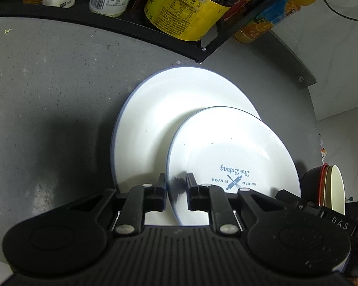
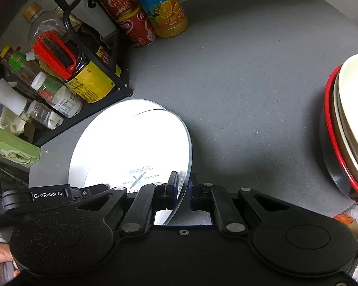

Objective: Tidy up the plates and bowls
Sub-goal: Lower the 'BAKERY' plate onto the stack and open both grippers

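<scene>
1. Small plate (image 1: pixel 231 152): white, thin blue rim, blue lettering with crossed rolling-pin motif
2. Large plate (image 1: pixel 155 119): white, blue rim
3. Countertop (image 1: pixel 59 83): speckled grey
4. Stacked bowls (image 2: pixel 346 124), right: cream inside, red rim, black outer
5. Rack (image 2: pixel 102 95), far left: black
6. Juice bottle (image 2: pixel 167 7): orange, blue label

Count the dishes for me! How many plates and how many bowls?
Plates: 2, the big plate and the small plate with blue writing.
Bowls: 3 at least, nested in a stack; its far side is out of view.
Total: 5 dishes.
</scene>
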Demonstrator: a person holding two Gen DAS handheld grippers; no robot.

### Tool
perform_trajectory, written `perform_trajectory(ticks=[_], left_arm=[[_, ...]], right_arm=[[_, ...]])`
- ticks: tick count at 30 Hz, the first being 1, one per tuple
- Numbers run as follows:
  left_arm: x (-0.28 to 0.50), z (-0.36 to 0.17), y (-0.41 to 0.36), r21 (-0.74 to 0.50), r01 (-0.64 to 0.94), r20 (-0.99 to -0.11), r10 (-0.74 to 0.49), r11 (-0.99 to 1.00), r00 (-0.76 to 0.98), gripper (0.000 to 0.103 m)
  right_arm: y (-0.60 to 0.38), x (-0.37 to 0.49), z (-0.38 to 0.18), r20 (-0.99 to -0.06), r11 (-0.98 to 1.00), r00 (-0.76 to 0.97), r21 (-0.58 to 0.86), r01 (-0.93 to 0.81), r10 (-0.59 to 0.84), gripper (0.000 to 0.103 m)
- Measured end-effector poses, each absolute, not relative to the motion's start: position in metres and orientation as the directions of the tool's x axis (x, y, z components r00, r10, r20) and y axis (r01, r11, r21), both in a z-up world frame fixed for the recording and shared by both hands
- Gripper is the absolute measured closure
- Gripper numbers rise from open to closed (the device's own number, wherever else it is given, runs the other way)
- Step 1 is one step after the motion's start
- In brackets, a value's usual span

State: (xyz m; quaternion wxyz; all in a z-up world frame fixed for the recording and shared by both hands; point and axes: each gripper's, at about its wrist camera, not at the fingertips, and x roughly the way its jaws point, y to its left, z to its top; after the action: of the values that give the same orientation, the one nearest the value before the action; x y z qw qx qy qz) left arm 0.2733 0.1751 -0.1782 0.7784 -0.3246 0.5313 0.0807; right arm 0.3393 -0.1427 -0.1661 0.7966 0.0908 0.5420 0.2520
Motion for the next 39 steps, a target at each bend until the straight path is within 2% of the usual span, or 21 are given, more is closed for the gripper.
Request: perform_trajectory(ticks=[6, 8, 10, 13, 15, 20, 26, 33, 39], left_arm=[[0.271, -0.171, 0.176, -0.381, -0.498, -0.901, -0.191, 0.779, 0.389, 0.086], [0.271, -0.163, 0.177, -0.386, -0.492, -0.895, -0.188, 0.781, 0.403, 0.079], [0.271, -0.153, 0.177, -0.382, -0.483, -0.891, -0.176, 0.787, 0.418, 0.059], [0.273, -0.137, 0.178, -0.357, -0.470, -0.887, -0.136, 0.808, 0.440, 0.035], [0.276, -0.130, 0.178, -0.348, -0.459, -0.886, -0.127, 0.817, 0.445, 0.030], [0.278, -0.133, 0.183, -0.278, -0.477, -0.902, -0.055, 0.834, 0.429, 0.029], [0.271, -0.158, 0.194, -0.259, -0.523, -0.924, -0.050, 0.812, 0.379, 0.029], [0.267, -0.172, 0.202, -0.270, -0.545, -0.924, -0.054, 0.794, 0.379, 0.032], [0.265, -0.170, 0.210, -0.258, -0.547, -0.919, -0.027, 0.796, 0.394, 0.030]], right_arm=[[-0.138, 0.338, -0.169, -0.823, 0.855, 0.277, 0.410, -0.317, 0.497, 0.097], [-0.138, 0.338, -0.169, -0.821, 0.853, 0.276, 0.413, -0.319, 0.500, 0.097], [-0.138, 0.339, -0.169, -0.821, 0.854, 0.276, 0.412, -0.318, 0.499, 0.097], [-0.136, 0.339, -0.169, -0.824, 0.856, 0.278, 0.404, -0.321, 0.493, 0.096], [-0.136, 0.340, -0.170, -0.825, 0.858, 0.278, 0.407, -0.314, 0.493, 0.096], [-0.135, 0.339, -0.174, -0.825, 0.858, 0.274, 0.411, -0.308, 0.494, 0.095], [-0.130, 0.337, -0.178, -0.833, 0.860, 0.273, 0.390, -0.330, 0.482, 0.093], [-0.128, 0.338, -0.183, -0.838, 0.866, 0.276, 0.380, -0.324, 0.471, 0.079], [-0.121, 0.337, -0.189, -0.844, 0.866, 0.260, 0.380, -0.326, 0.469, 0.078]])
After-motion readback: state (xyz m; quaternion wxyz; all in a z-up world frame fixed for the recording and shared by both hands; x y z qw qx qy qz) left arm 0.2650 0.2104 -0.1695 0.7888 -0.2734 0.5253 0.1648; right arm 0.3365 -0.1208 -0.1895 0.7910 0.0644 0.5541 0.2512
